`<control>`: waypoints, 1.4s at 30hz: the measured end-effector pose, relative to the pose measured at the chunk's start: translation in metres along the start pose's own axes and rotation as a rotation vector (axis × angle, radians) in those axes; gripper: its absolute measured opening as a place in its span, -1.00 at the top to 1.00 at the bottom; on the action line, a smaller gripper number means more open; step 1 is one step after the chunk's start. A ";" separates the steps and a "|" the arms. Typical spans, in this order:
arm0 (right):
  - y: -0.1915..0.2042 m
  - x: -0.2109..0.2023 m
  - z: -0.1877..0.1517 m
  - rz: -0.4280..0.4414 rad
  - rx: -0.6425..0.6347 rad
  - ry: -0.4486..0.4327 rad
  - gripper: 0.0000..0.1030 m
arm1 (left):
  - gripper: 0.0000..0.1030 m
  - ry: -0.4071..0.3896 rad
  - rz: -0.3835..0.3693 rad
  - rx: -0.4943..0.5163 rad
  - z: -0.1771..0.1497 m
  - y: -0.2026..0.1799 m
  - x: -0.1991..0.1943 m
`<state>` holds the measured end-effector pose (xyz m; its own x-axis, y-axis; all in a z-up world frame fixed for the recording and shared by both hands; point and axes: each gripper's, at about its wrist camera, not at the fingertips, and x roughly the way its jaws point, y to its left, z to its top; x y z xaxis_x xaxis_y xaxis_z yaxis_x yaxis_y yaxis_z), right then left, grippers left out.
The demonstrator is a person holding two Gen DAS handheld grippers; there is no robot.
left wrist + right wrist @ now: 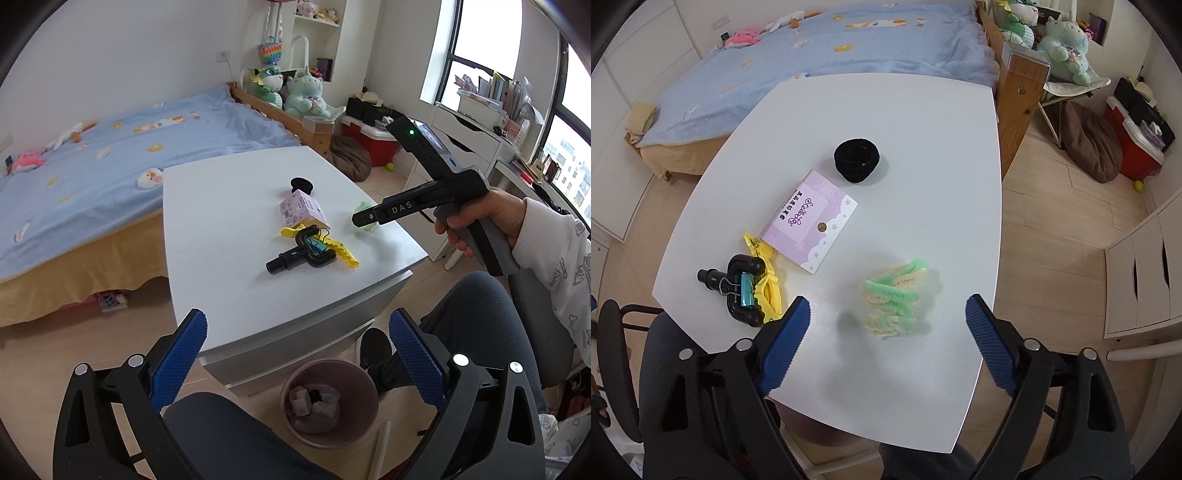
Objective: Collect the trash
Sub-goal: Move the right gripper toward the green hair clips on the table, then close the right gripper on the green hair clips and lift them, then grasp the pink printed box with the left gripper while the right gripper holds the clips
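A fuzzy green and yellow bundle (pixel 894 301) lies on the white table (pixel 923 147) near its right front corner. My right gripper (pixel 888 306) hangs open just above it; the bundle shows between the blue pads, which do not touch it. In the left wrist view the right gripper (pixel 361 218) points down over the same bundle (pixel 365 226). A purple card pack (pixel 810 230), a black hair tie (pixel 857 158) and a black pipe fitting (pixel 746 291) with a yellow clip lie further left. My left gripper (pixel 298 332) is open and holds nothing, low in front of the table.
A pink-brown bin (pixel 328 402) with crumpled tissues stands on the floor under the table's near edge, between the person's legs. A bed (pixel 110 155) lies behind the table. White drawers (pixel 1137 280) and a red cooler (pixel 1134 140) stand to the right.
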<state>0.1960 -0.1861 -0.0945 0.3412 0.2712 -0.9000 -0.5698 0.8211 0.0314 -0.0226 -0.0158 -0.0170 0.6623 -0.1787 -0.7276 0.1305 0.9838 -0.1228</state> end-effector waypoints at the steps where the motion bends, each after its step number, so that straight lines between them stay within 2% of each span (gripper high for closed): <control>1: 0.001 0.001 0.000 0.000 -0.008 0.002 -0.55 | -0.85 0.001 -0.001 -0.001 0.000 0.000 0.000; 12: 0.004 0.010 -0.001 0.001 -0.023 0.022 -0.02 | -0.85 0.007 0.000 -0.011 -0.002 0.004 0.002; 14: 0.005 0.011 -0.002 0.001 -0.027 0.022 0.14 | -0.85 0.009 -0.001 -0.013 -0.002 0.005 0.003; 16: 0.004 0.011 -0.002 -0.004 -0.032 0.020 0.40 | -0.85 0.010 -0.001 -0.013 -0.002 0.005 0.004; 19: 0.004 0.010 -0.004 -0.002 -0.033 0.013 0.47 | -0.85 0.009 -0.001 -0.013 -0.002 0.005 0.004; 29: 0.005 -0.019 -0.018 0.026 0.013 -0.071 0.48 | -0.85 0.006 0.000 -0.004 0.009 0.003 0.012; 36: 0.013 -0.052 -0.036 0.053 0.029 -0.145 0.48 | -0.85 -0.005 -0.003 0.024 0.041 -0.002 0.024; 42: 0.014 -0.073 -0.048 0.071 0.044 -0.192 0.48 | -0.85 0.025 -0.028 0.002 0.071 -0.001 0.044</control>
<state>0.1271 -0.2184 -0.0487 0.4399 0.4165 -0.7956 -0.5659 0.8165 0.1145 0.0590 -0.0255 -0.0011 0.6399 -0.2053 -0.7406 0.1499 0.9785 -0.1417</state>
